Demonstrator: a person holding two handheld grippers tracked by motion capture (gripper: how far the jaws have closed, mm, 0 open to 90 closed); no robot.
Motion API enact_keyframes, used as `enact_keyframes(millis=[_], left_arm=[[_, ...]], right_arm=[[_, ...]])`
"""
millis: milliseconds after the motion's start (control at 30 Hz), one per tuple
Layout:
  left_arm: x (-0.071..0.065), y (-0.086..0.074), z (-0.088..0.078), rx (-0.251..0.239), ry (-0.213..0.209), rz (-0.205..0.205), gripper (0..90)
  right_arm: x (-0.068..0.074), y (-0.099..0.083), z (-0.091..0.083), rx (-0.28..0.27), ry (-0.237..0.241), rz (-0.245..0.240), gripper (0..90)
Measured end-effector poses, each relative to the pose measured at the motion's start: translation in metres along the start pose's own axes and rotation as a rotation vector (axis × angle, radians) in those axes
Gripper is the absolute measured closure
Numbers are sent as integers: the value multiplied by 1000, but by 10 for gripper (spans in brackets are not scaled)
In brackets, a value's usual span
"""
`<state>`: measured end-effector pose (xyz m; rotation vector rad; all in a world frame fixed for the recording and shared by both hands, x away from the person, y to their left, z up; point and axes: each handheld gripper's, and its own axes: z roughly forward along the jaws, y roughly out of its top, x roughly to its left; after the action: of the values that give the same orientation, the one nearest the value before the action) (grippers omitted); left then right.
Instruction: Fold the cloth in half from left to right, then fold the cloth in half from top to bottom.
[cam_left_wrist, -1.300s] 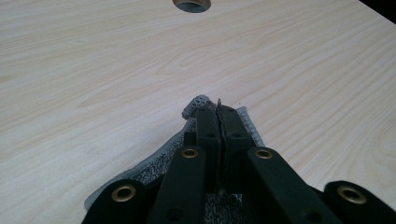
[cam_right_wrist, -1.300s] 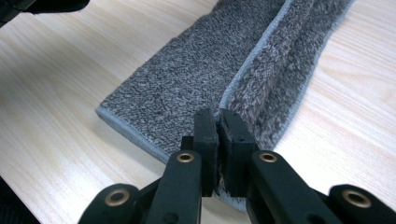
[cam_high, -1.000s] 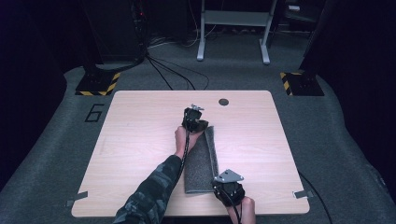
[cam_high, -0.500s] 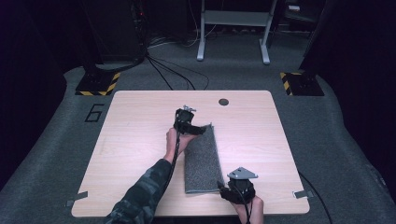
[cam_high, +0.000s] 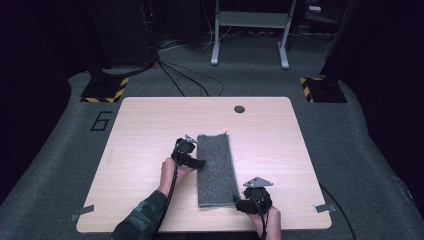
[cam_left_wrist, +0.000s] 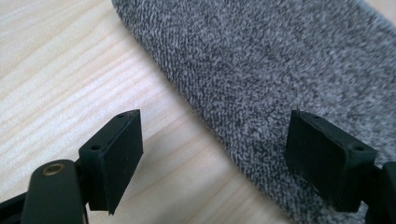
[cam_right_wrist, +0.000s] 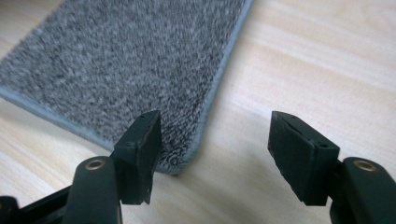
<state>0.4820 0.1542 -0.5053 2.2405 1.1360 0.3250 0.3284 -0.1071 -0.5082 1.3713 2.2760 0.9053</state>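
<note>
Folded grey towel (cam_high: 216, 170) lies mid-table (cam_high: 150, 125), long axis near-far. Left gripper (cam_high: 192, 161) at its left edge, right gripper (cam_high: 245, 204) at near-right corner; both jaws just opened wide, empty. Likely regrasp for next fold.

The towel (cam_high: 216, 170) is grey, speckled light and dark in a flecked pile, with a plain, smoother grey hem along its edges. The desk (cam_high: 145, 130) is pale wood with fine, streaky grain lines, and a small dark round cap (cam_high: 239, 109) sits near its far edge. Both the left gripper (cam_high: 196, 162) and the right gripper (cam_high: 240, 204) are matt black; brass-coloured rivets show on their jaws. The right gripper carries a light grey plate. The sleeve (cam_high: 142, 220) has a green-and-dark camouflage pattern. The floor (cam_high: 60, 150) is dark grey carpet bearing a black figure six (cam_high: 102, 120), and two black blocks (cam_high: 105, 89) have yellow-and-black diagonal stripes.
</note>
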Motion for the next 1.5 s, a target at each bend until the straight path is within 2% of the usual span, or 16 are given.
enact_keyframes(millis=[133, 167, 333, 500, 533, 600, 700, 833, 900, 1000, 1033, 1067, 1100, 1233, 1367, 1500], left_arm=[[3, -3, 3, 6, 28, 2, 188], [6, -3, 3, 18, 24, 12, 186], [10, -8, 1, 6, 31, 7, 180], [10, -15, -4, -3, 38, 4, 179], [11, -16, -4, -5, 35, 4, 177], [13, -17, -7, -6, 29, -3, 171], [18, -18, -14, -46, 8, -21, 158], [24, -18, -18, -72, -9, -56, 151], [28, -18, -18, -66, -11, -60, 149], [29, -17, -18, -69, -8, -70, 147], [30, -17, -18, -66, -8, -66, 147], [30, -17, -19, -66, -10, -70, 147], [30, -16, -18, -71, -9, -75, 147], [33, -11, -20, -76, -15, -78, 146], [36, -5, -19, -75, -21, -87, 147], [40, 2, -16, -74, -27, -97, 145]], right_arm=[[1, -5, 3, 15, -3, -5, 344], [1, -6, 3, 15, -5, -8, 345], [5, -9, 2, 16, 5, -5, 340], [12, -9, 3, 17, 16, -33, 330], [13, -8, 3, 18, 19, -45, 302], [15, -8, 1, 26, 27, -33, 273], [11, -5, -4, -6, 70, -28, 212], [-1, 6, -9, -47, 90, -29, 153], [-11, 19, -8, -53, 91, -21, 144], [-18, 28, -4, -49, 92, -4, 141], [-26, 37, 2, -51, 93, -18, 137], [-26, 37, 2, -51, 93, -18, 137], [-31, 46, 7, -45, 99, -6, 136], [-41, 59, 17, -42, 106, -13, 134], [-50, 77, 29, -29, 123, 15, 130], [-58, 96, 43, -23, 134, 16, 125]])
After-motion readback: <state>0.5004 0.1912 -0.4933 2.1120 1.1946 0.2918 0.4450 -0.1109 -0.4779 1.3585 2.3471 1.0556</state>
